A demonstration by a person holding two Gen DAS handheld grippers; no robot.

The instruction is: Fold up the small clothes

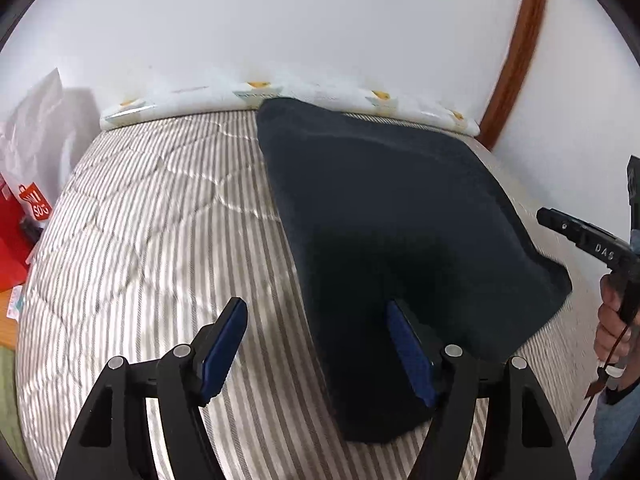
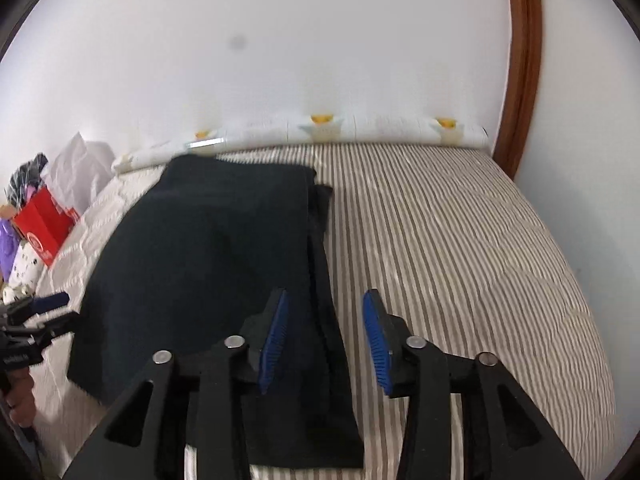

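Observation:
A dark navy garment (image 1: 392, 208) lies flat on the striped bed cover (image 1: 160, 220), stretching away toward the wall. My left gripper (image 1: 316, 312) is open, its jaws straddling the garment's left edge near its front corner, holding nothing. In the right wrist view the same garment (image 2: 208, 248) lies at the left, with a folded layer along its right edge. My right gripper (image 2: 326, 304) is open over that right edge, one pad over the cloth and one over the bed cover (image 2: 460, 260). Each gripper shows at the side of the other's view.
A white pillow (image 1: 320, 92) with a yellow print lies along the wall at the far end of the bed. A red bag (image 2: 44, 228) and white bags (image 1: 36, 120) stand left of the bed. A brown wooden door frame (image 2: 524, 64) rises at the right.

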